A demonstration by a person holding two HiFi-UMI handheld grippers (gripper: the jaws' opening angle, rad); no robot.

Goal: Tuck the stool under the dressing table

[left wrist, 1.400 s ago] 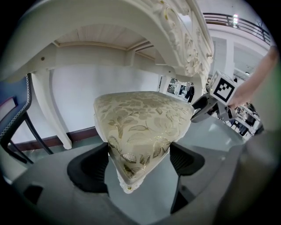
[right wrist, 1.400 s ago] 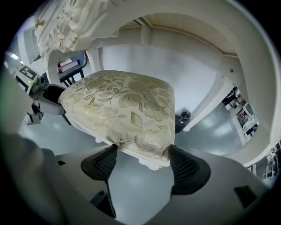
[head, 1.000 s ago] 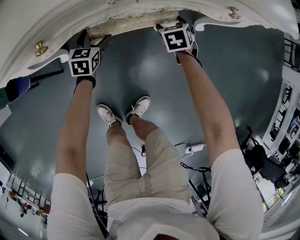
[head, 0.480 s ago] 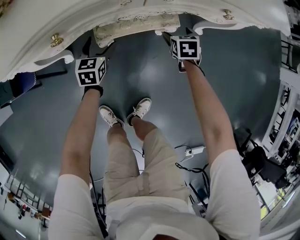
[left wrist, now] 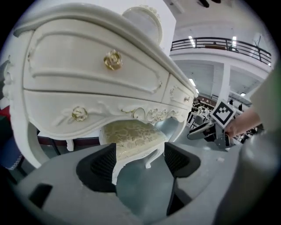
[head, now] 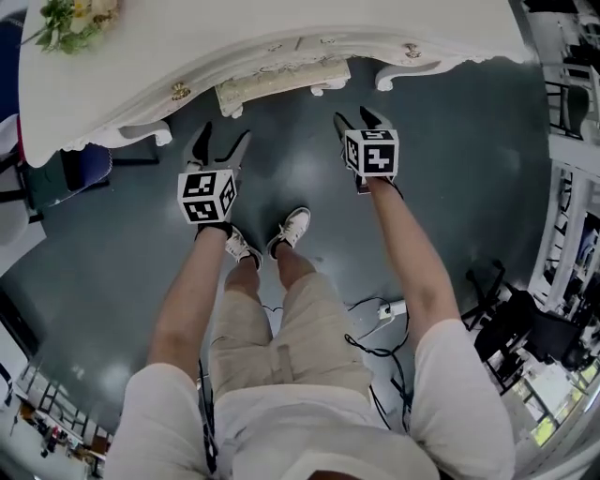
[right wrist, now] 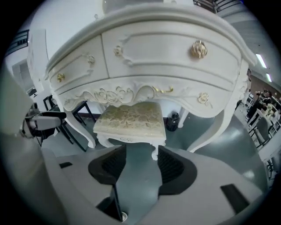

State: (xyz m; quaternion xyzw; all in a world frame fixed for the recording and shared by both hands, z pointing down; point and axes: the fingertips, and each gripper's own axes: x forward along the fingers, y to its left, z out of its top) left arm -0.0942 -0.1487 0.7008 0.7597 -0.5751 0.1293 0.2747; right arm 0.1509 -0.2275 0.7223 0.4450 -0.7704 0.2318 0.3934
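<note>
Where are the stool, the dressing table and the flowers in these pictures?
stool (right wrist: 131, 118): right gripper view, on the patterned seat cushion.
dressing table (left wrist: 88, 74): left gripper view, on the upper drawer front.
flowers (head: 73, 21): head view, on the middle of the bunch on the tabletop.

The stool (head: 281, 80) stood on the far part of the floor (head: 469, 169), its seat partly under the front edge of the dressing table (head: 281, 28), in the gap between the table's left and right drawer sections. Flowers (head: 70, 21) lay on the tabletop at its far left corner, and a chair (head: 84, 167) stood by the table's left end. The person's shoes (head: 292, 228) were on the floor nearer than the stool, with a power strip (head: 392, 307) nearer still, to the right.
</note>
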